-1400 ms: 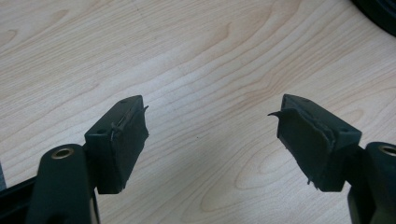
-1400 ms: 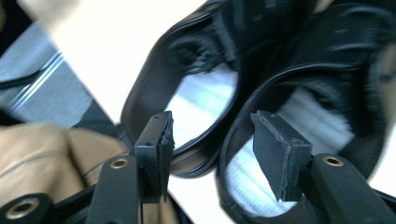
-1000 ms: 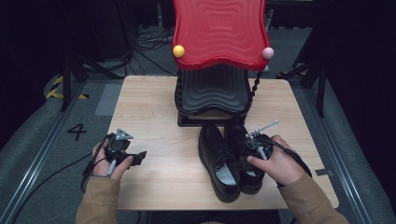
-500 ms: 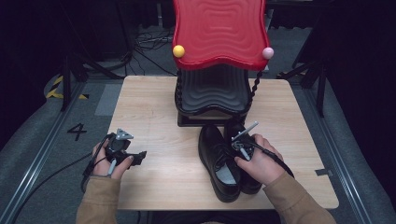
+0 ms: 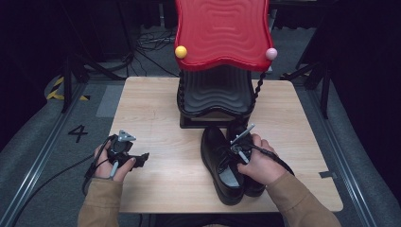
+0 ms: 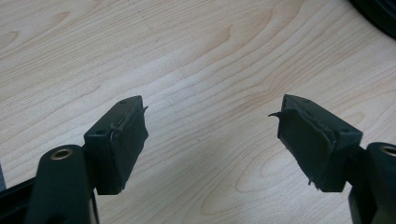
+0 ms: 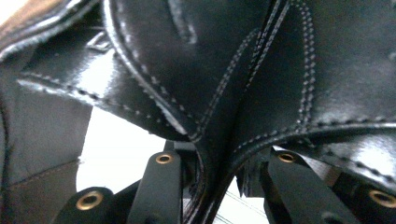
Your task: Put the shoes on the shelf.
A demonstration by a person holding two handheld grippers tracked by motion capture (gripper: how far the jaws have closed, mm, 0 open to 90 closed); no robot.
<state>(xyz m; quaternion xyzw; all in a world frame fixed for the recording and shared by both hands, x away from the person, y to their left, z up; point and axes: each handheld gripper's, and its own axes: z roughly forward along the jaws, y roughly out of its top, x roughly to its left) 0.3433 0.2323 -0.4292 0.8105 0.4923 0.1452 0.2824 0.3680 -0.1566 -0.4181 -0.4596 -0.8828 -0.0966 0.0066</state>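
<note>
A pair of black leather shoes (image 5: 227, 163) stands side by side on the wooden table (image 5: 156, 118), low and right of centre in the high view, toes pointing up the frame toward the black base of a red wavy-topped stand (image 5: 222, 33) that fills the upper middle. A yellow ball (image 5: 180, 51) and a pink ball (image 5: 271, 53) sit at the front corners of that red top. The right gripper (image 5: 235, 150) rests on the shoes, the person's right hand (image 5: 259, 163) wrapped around it and covering part of the right-hand shoe. Its jaws have just been closing, and in the right gripper view the two inner walls of the shoes (image 7: 210, 121), pressed against each other, run down between the two black jaws, which stand close against the leather on either side; it looks like a pinch on both walls at once, though the pads themselves are mostly hidden behind the leather. The left gripper (image 5: 142, 158) sits at the lower left of the high view, near the table's left edge and well apart from the shoes, held in the left hand (image 5: 109, 163). In the left gripper view its jaws stand wide apart over bare wood (image 6: 196, 70) with nothing between them.
</note>
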